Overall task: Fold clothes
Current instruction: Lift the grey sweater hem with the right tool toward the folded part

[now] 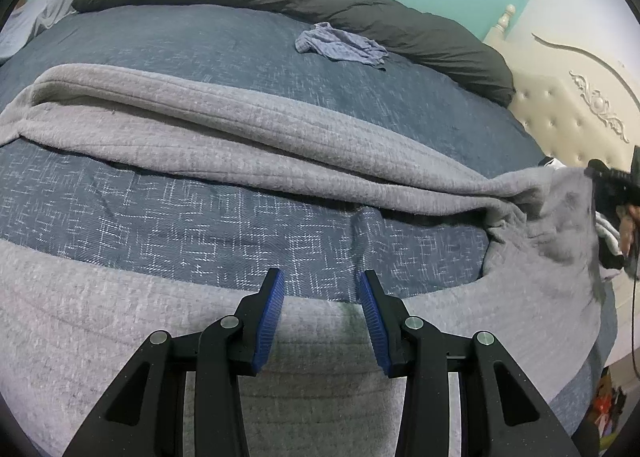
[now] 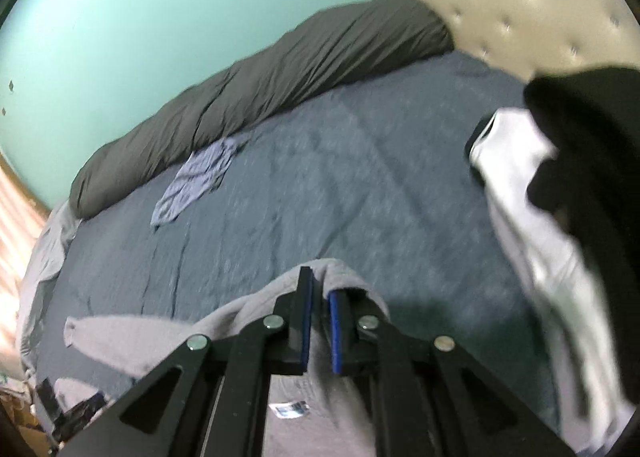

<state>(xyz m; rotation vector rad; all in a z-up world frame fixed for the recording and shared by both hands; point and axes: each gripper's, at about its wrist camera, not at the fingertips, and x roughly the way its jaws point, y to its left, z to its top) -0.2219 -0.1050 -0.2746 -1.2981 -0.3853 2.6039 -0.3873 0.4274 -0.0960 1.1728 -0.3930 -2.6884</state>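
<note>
Right hand-held gripper (image 2: 320, 291) clenched on grey garment (image 2: 280, 305) above blue bedspread (image 2: 340, 177), teal wall (image 2: 160, 17).

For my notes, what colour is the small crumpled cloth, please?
Light blue-lilac cloth; clearest in the left wrist view.

No text, brand, number or sign can be read in either view. The only thing that looks printed is a small white sewn-in label with a blue patch (image 2: 289, 409) on the inside of the light grey knitted garment (image 2: 304, 389), seen in the right wrist view just below the fingers of the tool; it is too blurred and too small for any letter or figure to be made out. The white dashed marks across the blue-grey woven bed cover (image 1: 224, 217) in the left wrist view are a woven pattern, not writing.
</note>
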